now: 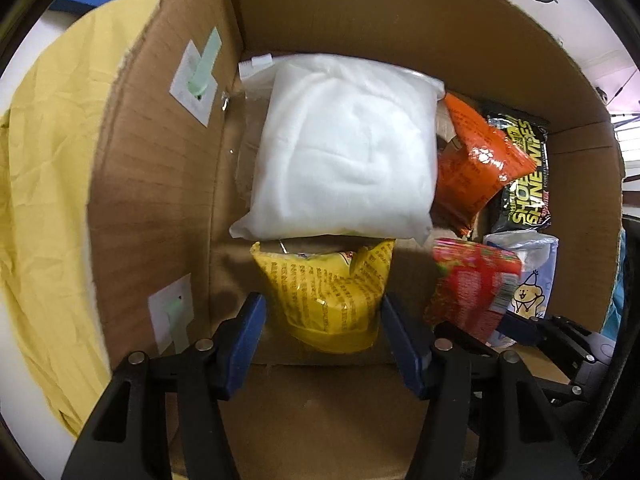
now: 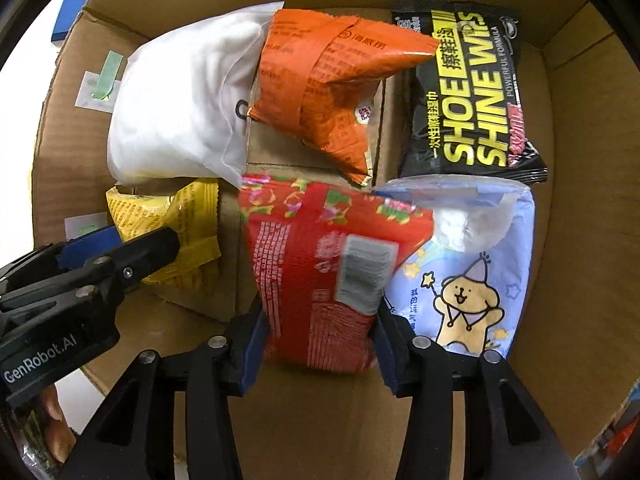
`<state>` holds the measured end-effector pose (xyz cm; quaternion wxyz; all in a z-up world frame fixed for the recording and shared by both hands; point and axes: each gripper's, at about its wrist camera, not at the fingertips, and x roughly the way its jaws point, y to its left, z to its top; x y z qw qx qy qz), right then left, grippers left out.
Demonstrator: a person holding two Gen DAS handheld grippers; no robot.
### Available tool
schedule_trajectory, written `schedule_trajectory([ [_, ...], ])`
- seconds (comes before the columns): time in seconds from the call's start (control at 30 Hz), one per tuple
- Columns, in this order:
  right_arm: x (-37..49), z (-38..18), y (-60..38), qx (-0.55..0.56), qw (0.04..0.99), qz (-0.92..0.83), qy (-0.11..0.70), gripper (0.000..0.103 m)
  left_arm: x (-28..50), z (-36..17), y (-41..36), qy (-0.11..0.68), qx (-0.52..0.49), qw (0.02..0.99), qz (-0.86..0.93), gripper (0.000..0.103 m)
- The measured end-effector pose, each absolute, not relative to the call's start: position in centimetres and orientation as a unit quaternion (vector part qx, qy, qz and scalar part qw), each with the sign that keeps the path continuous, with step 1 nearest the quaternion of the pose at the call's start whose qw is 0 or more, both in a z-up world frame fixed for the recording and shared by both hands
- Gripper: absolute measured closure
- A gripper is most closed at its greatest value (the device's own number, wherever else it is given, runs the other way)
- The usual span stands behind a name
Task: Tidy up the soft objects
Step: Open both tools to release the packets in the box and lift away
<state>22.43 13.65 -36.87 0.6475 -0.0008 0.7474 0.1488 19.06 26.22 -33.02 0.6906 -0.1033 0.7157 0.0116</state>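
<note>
Both packs are getting lowered into the box (image 1: 152, 184) at once, looks like filling the near row since the back row is already taken. Left tool (image 1: 322, 322) has its pads pinched on the yellow pack (image 1: 328, 296), right under the white bag (image 1: 348, 148) by the left wall. Next over, right tool (image 2: 318, 338) is clamped on the red pack (image 2: 320, 272), squeezed in beside the blue tissue pack (image 2: 472, 280). Orange pack (image 2: 328, 92) and shoe wipes (image 2: 472, 92) sit behind. Can't tell if either pack touches the floor yet, and the red one's blurry.
</note>
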Motion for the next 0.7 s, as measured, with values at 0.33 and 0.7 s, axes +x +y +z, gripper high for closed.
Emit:
schedule_trajectory([
  [0.33, 22.8, -32.2, 12.9, -0.017, 0.678, 0.143, 0.721, 0.05, 18.1, -27.4, 25.1, 0.672, -0.077, 0.737, 0.014, 0.045],
  [0.7, 21.7, -26.6, 8.6, -0.021, 0.731, 0.115, 0.672, 0.01, 16.6, -21.4, 23.0, 0.612, -0.066, 0.787, 0.038, 0.028],
])
